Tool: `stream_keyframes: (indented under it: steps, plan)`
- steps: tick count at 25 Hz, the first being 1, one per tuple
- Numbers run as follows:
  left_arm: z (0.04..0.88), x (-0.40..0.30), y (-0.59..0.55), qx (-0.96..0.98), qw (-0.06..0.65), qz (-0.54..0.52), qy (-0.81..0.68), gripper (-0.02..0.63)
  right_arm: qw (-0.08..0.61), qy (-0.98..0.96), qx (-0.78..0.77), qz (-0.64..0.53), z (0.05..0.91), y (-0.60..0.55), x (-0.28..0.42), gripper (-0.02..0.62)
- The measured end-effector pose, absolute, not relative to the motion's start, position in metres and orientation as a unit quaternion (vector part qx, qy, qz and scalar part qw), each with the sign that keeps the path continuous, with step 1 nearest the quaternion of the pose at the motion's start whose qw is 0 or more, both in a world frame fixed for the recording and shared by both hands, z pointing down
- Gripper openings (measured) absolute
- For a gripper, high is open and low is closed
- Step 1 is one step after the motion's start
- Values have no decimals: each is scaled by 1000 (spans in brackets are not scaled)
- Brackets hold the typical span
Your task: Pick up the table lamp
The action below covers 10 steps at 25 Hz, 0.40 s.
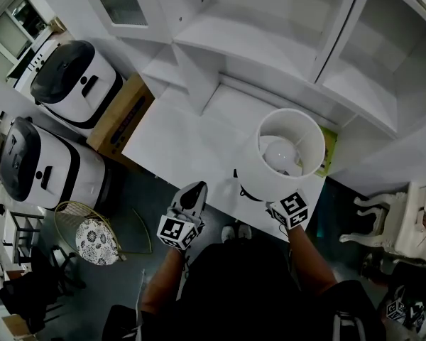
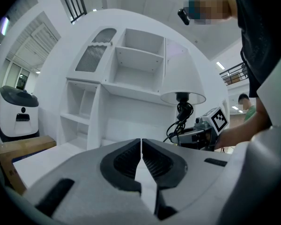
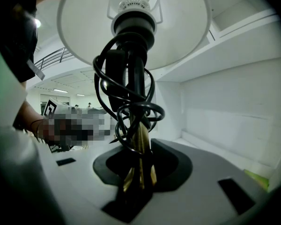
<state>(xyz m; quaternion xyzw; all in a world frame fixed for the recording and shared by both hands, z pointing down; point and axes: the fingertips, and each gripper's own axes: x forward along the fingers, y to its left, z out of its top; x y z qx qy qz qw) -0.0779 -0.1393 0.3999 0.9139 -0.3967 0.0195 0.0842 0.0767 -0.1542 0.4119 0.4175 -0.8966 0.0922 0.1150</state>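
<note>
The table lamp point(image 1: 287, 155) has a white drum shade, and I look down into it at the bulb. It stands at the near right of the white table point(image 1: 177, 144). My right gripper point(image 1: 275, 204) reaches under the shade. In the right gripper view it point(image 3: 139, 172) is shut on the lamp's brass stem point(image 3: 141, 139), which has a black cord point(image 3: 124, 102) wound round it. The lamp's base is hidden. My left gripper point(image 1: 196, 190) hangs shut and empty over the table's front edge, left of the lamp. Its view shows the closed jaws point(image 2: 141, 146) and the lamp point(image 2: 182, 97) to the right.
A white shelf unit point(image 1: 270, 41) rises behind the table. A cardboard box point(image 1: 121, 116) and two white-and-black machines point(image 1: 74, 84) point(image 1: 42, 165) stand to the left. A wire stool point(image 1: 96, 240) is on the floor, a white chair point(image 1: 405, 226) at right, and a green item point(image 1: 331, 151) lies by the lamp.
</note>
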Motion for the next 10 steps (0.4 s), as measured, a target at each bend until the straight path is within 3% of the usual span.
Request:
stream_keyframes:
  steps: [10]
  plan:
    - [402,-69,-141,914,85,23,-395,25,113,-901,410,89,410,-156,80,110]
